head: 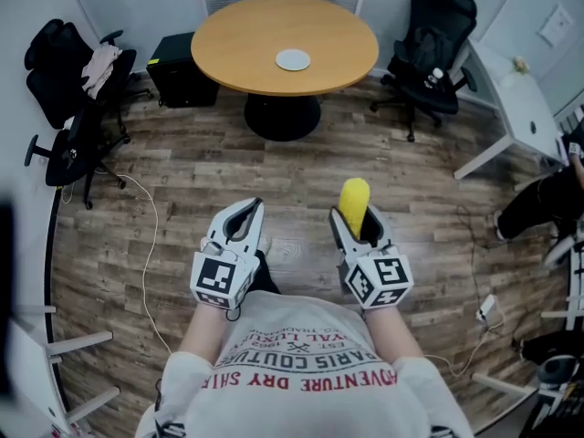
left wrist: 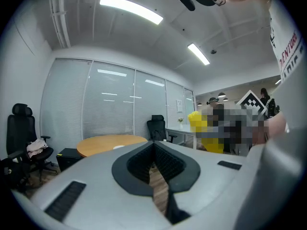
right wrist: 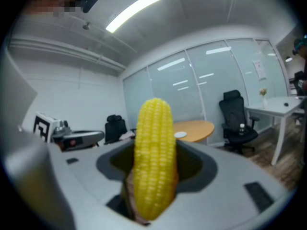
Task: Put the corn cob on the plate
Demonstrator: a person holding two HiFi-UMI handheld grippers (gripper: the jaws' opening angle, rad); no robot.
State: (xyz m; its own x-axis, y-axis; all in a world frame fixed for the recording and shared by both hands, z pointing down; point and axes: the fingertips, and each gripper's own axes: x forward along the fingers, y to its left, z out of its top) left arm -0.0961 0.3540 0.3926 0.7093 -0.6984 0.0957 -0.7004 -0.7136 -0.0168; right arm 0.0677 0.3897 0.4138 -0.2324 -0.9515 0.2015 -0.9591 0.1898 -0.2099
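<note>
- The person's white shirt (head: 301,372) is sitting closest, and the two claws are poking out just in front of it, over the wood floor (head: 182,181).
- The right claw (head: 354,226) is squeezing the corn (head: 354,197) by its bottom half. The top half is sticking out past the claw tips.
- The left claw (head: 250,208) is pinching closed with nothing inside it.
- The corn is looking bright yellow, with neat rows of little bumps and a round tip.
- I am guessing it is light and stiff, so it is not going to bend or squash.
- The bumps are likely helping the claw grip. The fat middle is looking like the best place to hold.
- It is round, so it may be rolling once let go. Laying it down flat and softly seems best.
- The small white plate (head: 293,59) is sitting on the round table (head: 228,35), well apart from the corn, so the carrying is not done yet.
</note>
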